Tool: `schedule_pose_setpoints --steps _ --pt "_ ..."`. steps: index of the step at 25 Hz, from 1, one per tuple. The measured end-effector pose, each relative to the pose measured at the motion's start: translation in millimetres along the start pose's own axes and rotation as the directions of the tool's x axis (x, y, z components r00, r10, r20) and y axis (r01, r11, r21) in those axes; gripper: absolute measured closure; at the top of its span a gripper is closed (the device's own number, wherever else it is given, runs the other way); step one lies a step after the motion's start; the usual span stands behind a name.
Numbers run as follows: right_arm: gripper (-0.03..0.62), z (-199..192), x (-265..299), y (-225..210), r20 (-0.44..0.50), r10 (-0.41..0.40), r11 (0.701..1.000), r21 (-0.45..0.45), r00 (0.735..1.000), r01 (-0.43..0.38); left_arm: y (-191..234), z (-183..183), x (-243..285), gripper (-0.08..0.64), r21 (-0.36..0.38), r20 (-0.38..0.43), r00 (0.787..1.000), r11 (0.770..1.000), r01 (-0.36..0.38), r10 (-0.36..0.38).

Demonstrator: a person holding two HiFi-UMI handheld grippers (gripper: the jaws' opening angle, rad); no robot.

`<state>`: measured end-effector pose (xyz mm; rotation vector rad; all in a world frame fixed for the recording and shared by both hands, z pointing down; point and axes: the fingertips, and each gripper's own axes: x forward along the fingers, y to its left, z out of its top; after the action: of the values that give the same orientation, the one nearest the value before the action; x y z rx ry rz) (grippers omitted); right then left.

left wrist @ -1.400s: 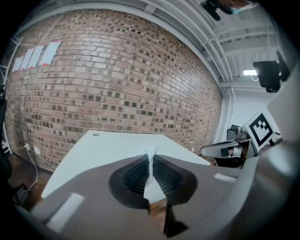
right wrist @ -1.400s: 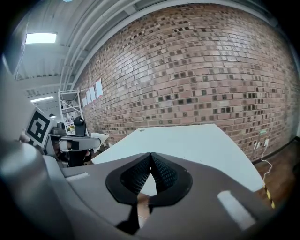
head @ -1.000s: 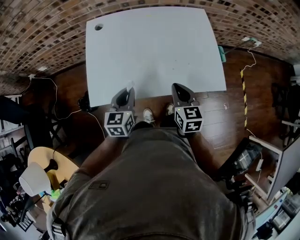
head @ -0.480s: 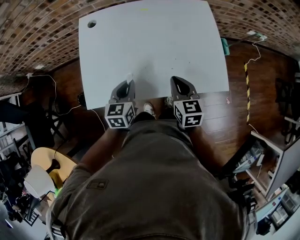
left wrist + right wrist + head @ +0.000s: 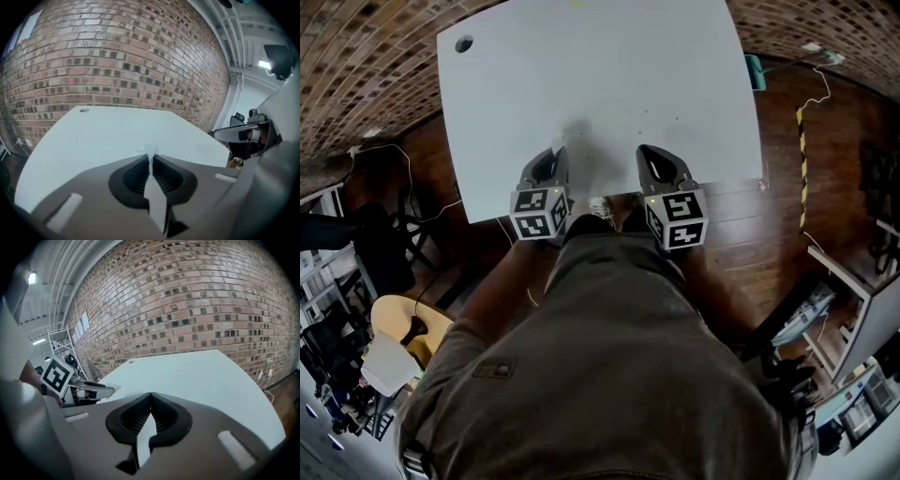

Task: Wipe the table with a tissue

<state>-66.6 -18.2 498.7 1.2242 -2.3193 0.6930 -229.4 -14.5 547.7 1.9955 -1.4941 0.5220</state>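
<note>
The white table (image 5: 600,75) lies in front of me, bare. My left gripper (image 5: 555,152) hovers over its near edge, shut on a small white tissue (image 5: 559,142) that pokes out past the tips. In the left gripper view the tissue (image 5: 150,152) shows as a thin strip pinched between the ribbed pads (image 5: 163,174). My right gripper (image 5: 645,152) hangs level with it over the same edge, jaws shut with nothing between them (image 5: 150,398). The right gripper view also catches the left gripper (image 5: 91,392) off to its left.
A round cable hole (image 5: 464,43) sits in the table's far left corner. A brick wall (image 5: 117,61) rises behind the table. A teal object (image 5: 755,71) and striped tape (image 5: 800,141) lie on the wooden floor at right. A round wooden seat (image 5: 398,323) stands at lower left.
Both grippers have advanced from the table's near edge to just over its surface, and the table now sits closer in view. The tissue stays pinched in the left gripper.
</note>
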Motion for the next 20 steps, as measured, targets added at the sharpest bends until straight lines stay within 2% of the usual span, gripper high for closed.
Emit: schedule_pose_setpoints --steps 11,20 --pt "0.578 -2 12 -28 -0.028 -0.006 0.998 0.057 1.0 0.008 2 -11 40 0.538 0.024 -0.113 0.994 1.0 -0.005 0.008" --pt "0.578 0 14 -39 -0.036 -0.016 0.996 0.087 0.999 0.019 -1 -23 58 0.537 0.066 -0.23 0.973 0.998 -0.002 0.017"
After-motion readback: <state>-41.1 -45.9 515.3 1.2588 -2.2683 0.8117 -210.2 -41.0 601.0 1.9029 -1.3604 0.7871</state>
